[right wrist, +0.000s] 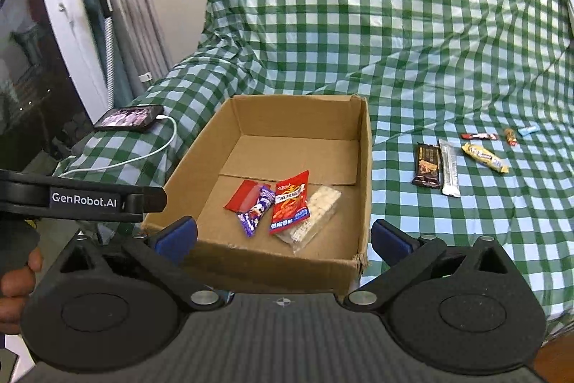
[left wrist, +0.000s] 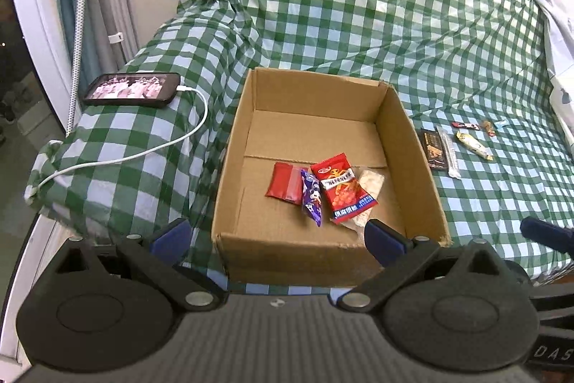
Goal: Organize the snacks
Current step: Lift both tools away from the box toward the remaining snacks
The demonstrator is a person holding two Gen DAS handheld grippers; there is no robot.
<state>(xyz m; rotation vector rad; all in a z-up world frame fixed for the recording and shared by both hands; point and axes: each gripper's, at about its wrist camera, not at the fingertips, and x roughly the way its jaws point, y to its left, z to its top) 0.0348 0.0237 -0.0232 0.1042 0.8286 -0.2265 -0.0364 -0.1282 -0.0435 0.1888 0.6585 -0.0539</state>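
Note:
An open cardboard box [left wrist: 416,146] [right wrist: 364,167] sits on the green checked cloth. Inside lie a red packet [left wrist: 285,183] [right wrist: 242,196], a purple packet [left wrist: 311,196] [right wrist: 256,210], a red printed snack bag [left wrist: 342,187] [right wrist: 290,201] and a clear bag of pale pieces [left wrist: 369,189] [right wrist: 319,212]. To the right of the box lie a dark bar [left wrist: 433,149] [right wrist: 427,164], a silver bar [left wrist: 448,151] [right wrist: 450,173], a yellow bar [left wrist: 473,144] [right wrist: 484,157] and small candies [left wrist: 465,125] [right wrist: 480,136]. My left gripper [left wrist: 276,236] is open and empty, above the box's near wall. My right gripper [right wrist: 283,236] is open and empty, also near that wall.
A phone [left wrist: 132,89] [right wrist: 129,118] with a white cable [left wrist: 143,151] lies on the cloth left of the box. Curtains and a white door frame stand at the far left. A hand [right wrist: 16,286] holds the left gripper's body [right wrist: 82,198]. White cloth [left wrist: 552,17] lies far right.

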